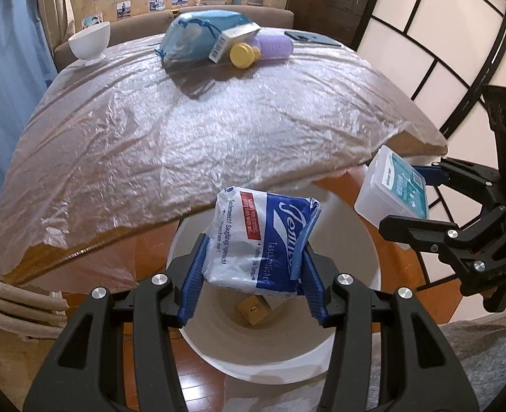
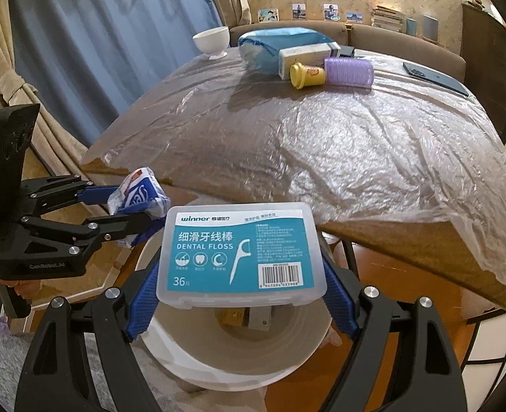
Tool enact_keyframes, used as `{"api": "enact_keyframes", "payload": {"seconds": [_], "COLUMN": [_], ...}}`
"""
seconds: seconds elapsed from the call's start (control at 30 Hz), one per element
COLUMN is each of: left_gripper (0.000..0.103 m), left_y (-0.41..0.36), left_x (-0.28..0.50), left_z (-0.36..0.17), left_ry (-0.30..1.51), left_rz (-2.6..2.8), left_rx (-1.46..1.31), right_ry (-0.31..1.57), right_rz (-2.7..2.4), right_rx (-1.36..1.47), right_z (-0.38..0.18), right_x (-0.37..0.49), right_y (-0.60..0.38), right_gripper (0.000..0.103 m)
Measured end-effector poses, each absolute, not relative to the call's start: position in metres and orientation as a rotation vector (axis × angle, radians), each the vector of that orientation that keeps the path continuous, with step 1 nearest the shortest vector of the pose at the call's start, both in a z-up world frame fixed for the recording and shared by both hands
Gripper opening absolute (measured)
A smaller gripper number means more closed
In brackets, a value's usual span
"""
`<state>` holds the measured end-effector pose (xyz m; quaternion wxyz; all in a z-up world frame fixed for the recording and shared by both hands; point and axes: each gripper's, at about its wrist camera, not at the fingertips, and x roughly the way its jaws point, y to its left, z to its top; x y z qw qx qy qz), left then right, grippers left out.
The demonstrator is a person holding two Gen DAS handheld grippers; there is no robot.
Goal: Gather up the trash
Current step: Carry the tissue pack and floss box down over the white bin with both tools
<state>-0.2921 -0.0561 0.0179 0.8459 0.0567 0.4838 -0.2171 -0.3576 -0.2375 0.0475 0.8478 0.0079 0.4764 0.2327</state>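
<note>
While both packages hang above the white bin beside the desk, your left tongs clamp the blue-and-white tissue pack between their blue pads. Your right tongs grip the dental floss box by its sides, label facing the camera. A small brown item lies at the bin's bottom. Far across the plastic-covered desk sit a white bowl, a blue pouch, a yellow-capped bottle and a purple roller.
</note>
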Motion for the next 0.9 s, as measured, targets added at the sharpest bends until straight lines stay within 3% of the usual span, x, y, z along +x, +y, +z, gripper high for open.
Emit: {"api": "enact_keyframes", "payload": {"seconds": [0.9], "left_gripper": [0.051], "left_y": [-0.073], "left_x": [-0.296], "left_z": [-0.032], "left_ry": [1.120], "left_rz": [-0.386], "left_rx": [0.270], "right_ry": [1.104], "right_rz": [0.488], "right_rx": [-0.074], "right_z": [0.004], "right_x": [-0.367], "right_y": [-0.222], "right_gripper": [0.080]}}
